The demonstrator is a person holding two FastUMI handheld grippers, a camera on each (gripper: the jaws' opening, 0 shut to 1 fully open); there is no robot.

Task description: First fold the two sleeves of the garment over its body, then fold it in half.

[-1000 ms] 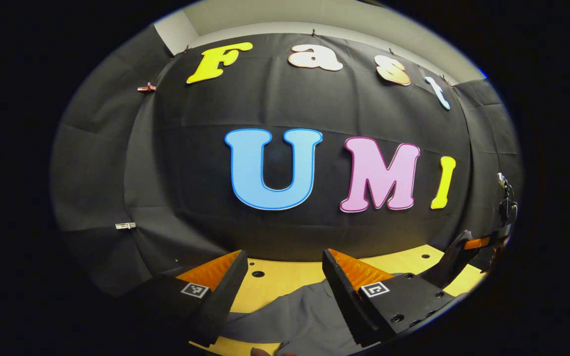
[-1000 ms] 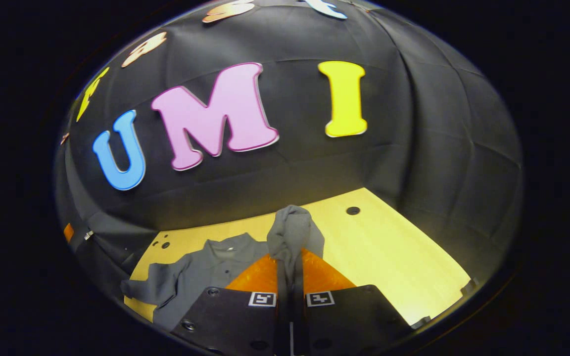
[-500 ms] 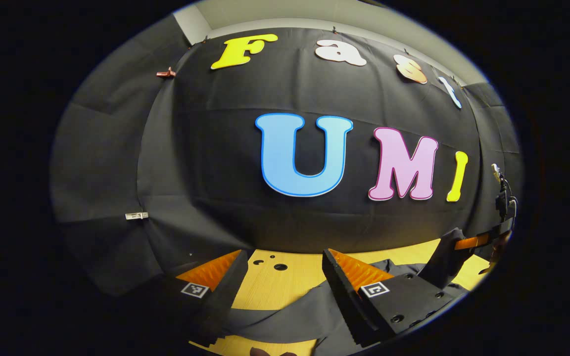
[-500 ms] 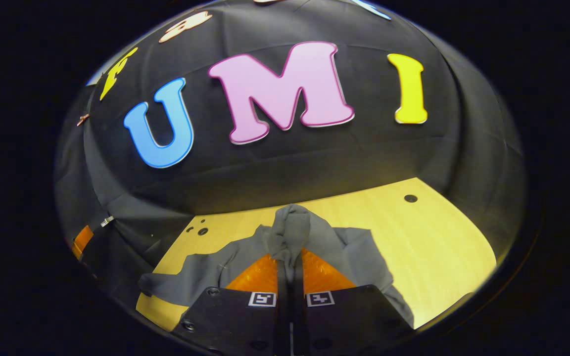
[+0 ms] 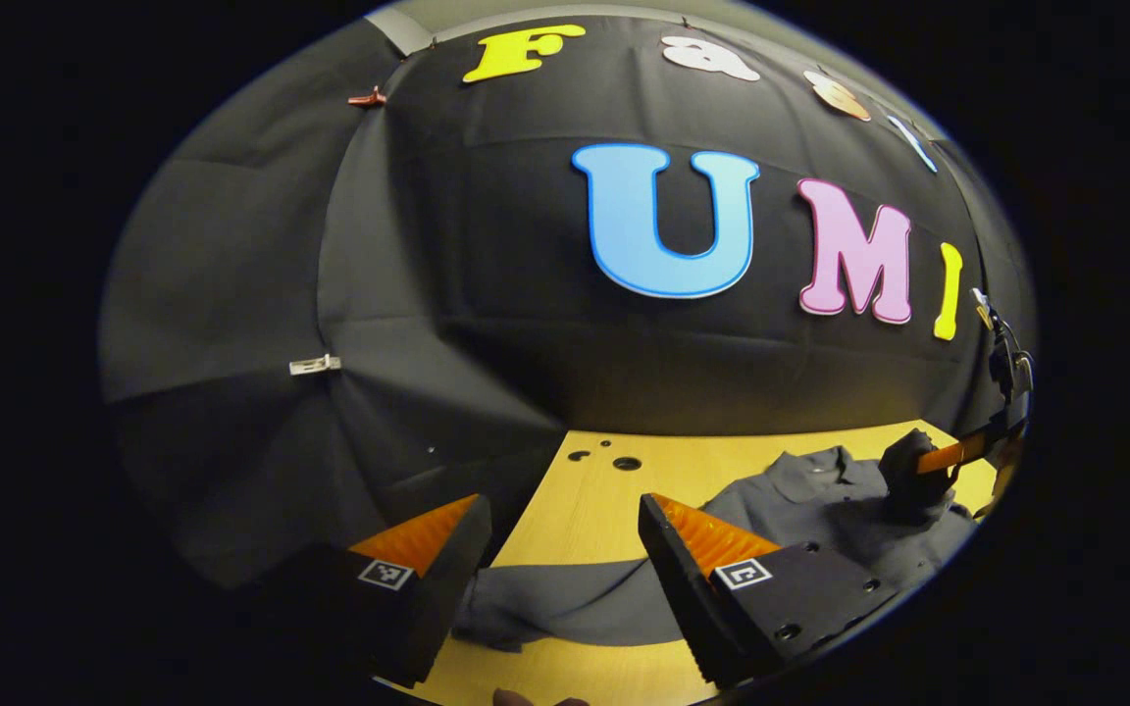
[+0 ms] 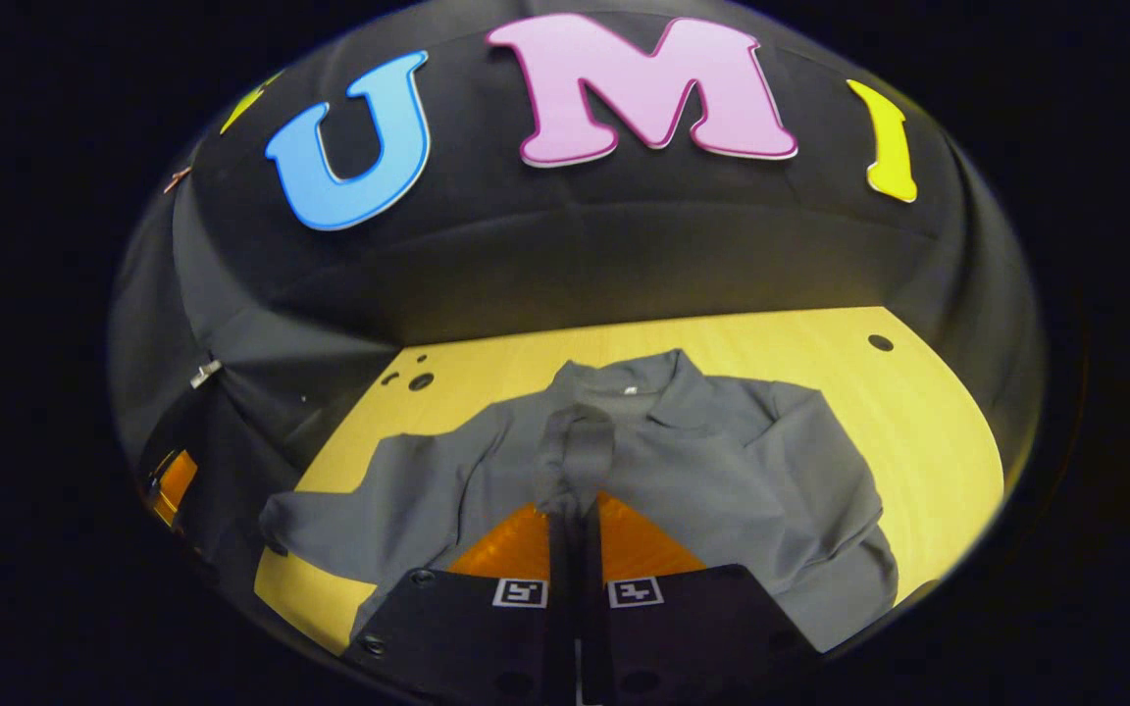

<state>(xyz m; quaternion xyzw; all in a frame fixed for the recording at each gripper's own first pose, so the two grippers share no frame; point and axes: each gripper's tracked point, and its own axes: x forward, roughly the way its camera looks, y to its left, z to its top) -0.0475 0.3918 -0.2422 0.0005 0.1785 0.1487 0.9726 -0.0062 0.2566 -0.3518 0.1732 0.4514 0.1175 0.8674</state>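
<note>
1. Garment (image 6: 722, 471): a grey collared shirt lies spread on the wooden table (image 6: 928, 412), collar toward the far side near the booth wall, body toward the near edge
2. Right gripper (image 6: 573, 505): fingers are closed tight on a bunched cuff, the end of the right sleeve (image 6: 575, 441), and hold it above the middle of the body, just short of the collar. In the left gripper view this gripper appears at the far right, low over the shirt (image 5: 918, 471)
3. Left gripper (image 5: 565, 525): fingers stand wide apart with nothing between them. It hovers over the left sleeve (image 5: 565, 603), which stretches flat across the table below and between the fingers, out toward the left edge
4. Judged step: the right sleeve is carried over the body but not yet released; the left sleeve is unfolded; the half-fold is not begun
5. Risk, release: letting go of the bunched cuff from height could leave it heaped or let it slide back off the body, giving an uneven fold
6. Risk, drag: pulling the held sleeve further left could tug the whole shirt and crease the body
7. Risk, left pickup: closing on the left sleeve too far from its end, or pinching only the top layer, could leave the cuff trailing
8. Risk, edge: the left sleeve lies near the table edge, so a missed grasp could push it off
</note>
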